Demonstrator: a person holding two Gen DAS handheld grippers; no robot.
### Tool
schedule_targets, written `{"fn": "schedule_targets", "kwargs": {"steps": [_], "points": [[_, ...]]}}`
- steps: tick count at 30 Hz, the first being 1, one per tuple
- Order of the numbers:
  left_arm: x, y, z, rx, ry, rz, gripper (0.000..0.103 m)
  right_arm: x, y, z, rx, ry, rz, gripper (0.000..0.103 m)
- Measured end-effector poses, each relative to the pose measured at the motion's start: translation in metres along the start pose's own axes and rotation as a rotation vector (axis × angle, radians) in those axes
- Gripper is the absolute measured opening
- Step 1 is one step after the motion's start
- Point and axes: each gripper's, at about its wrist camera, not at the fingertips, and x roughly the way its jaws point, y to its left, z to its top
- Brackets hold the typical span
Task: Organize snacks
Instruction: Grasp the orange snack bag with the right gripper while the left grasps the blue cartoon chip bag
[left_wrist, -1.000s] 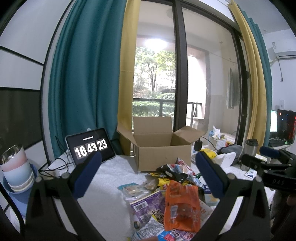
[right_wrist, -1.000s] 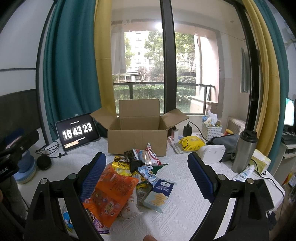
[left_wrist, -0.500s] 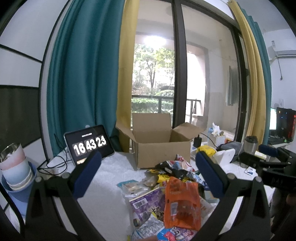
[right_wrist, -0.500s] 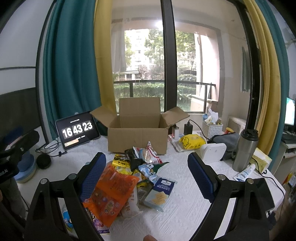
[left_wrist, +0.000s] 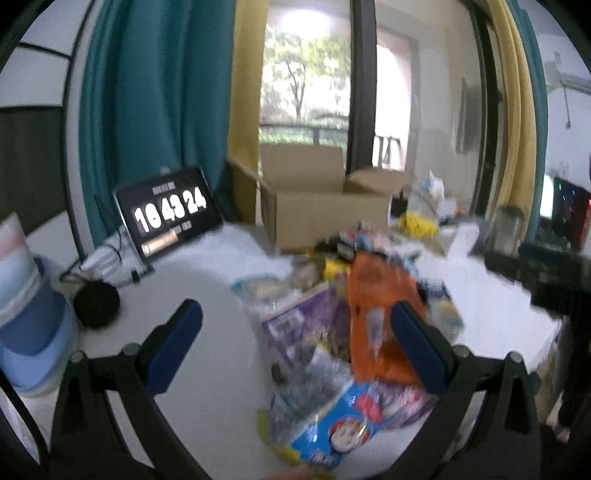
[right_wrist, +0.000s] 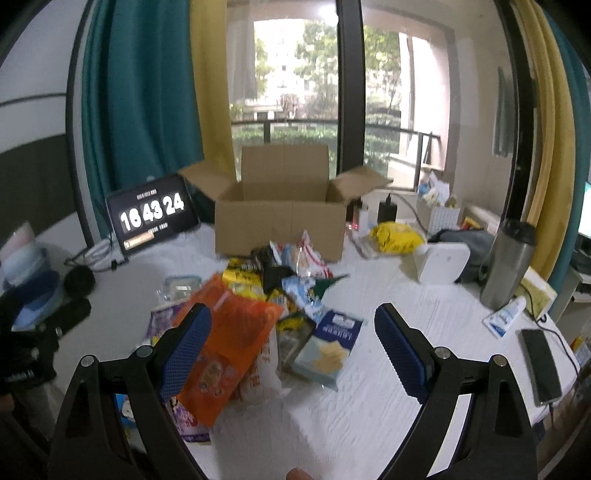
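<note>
Snacks (right_wrist: 280, 295) are heaped mid-table, just in front of the open cardboard box (right_wrist: 280, 218); nothing looks boxed yet. Both the left gripper (left_wrist: 295, 343) and right gripper (right_wrist: 291, 350) are held spread wide and empty above the near edge of the pile. One pack is best taken at a time, starting with the orange bag (right_wrist: 229, 343) on top (crinkly film, so pinched at an edge), then lowered into the box.
</note>
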Motion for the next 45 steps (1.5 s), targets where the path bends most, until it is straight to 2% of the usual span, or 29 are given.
{"fn": "schedule_targets", "kwargs": {"steps": [8, 13, 15, 18, 21, 26, 29, 32, 33, 34, 35, 37, 43, 45], "points": [[0.028, -0.006, -0.047, 0.034, 0.17, -0.102, 0.103, 0.026, 0.006, -0.013, -0.008, 0.092, 0.009, 0.092], [0.036, -0.02, -0.073, 0.128, 0.26, -0.167, 0.103, 0.034, 0.012, -0.018, -0.023, 0.125, 0.008, 0.092], [0.043, -0.026, -0.081, 0.159, 0.291, -0.165, 0.103, 0.036, 0.012, -0.019, -0.023, 0.135, 0.01, 0.092], [0.052, -0.023, -0.086, 0.16, 0.302, -0.131, 0.103, 0.041, 0.014, -0.019, -0.014, 0.15, 0.024, 0.092], [0.058, -0.008, -0.083, 0.101, 0.286, -0.123, 0.103, 0.048, 0.016, -0.017, 0.003, 0.167, 0.058, 0.092], [0.076, 0.017, -0.074, 0.038, 0.299, -0.123, 0.103, 0.068, 0.024, -0.013, 0.046, 0.215, 0.168, 0.092], [0.087, 0.028, -0.069, 0.007, 0.322, -0.132, 0.103, 0.083, 0.027, -0.011, 0.08, 0.244, 0.204, 0.092], [0.099, 0.04, -0.071, -0.065, 0.38, -0.153, 0.102, 0.099, 0.03, -0.008, 0.116, 0.274, 0.241, 0.093], [0.098, 0.043, -0.071, -0.08, 0.368, -0.165, 0.1, 0.104, 0.032, -0.007, 0.125, 0.282, 0.249, 0.093], [0.097, 0.044, -0.071, -0.081, 0.366, -0.166, 0.093, 0.108, 0.034, -0.006, 0.132, 0.286, 0.257, 0.093], [0.097, 0.045, -0.07, -0.08, 0.368, -0.166, 0.092, 0.114, 0.037, -0.005, 0.138, 0.291, 0.267, 0.093], [0.096, 0.048, -0.069, -0.09, 0.365, -0.171, 0.083, 0.122, 0.041, -0.005, 0.143, 0.306, 0.271, 0.093], [0.09, 0.053, -0.063, -0.1, 0.346, -0.17, 0.075, 0.14, 0.058, -0.012, 0.05, 0.346, 0.216, 0.092], [0.086, 0.057, -0.057, -0.106, 0.326, -0.16, 0.075, 0.142, 0.06, -0.012, 0.029, 0.345, 0.229, 0.083]]}}
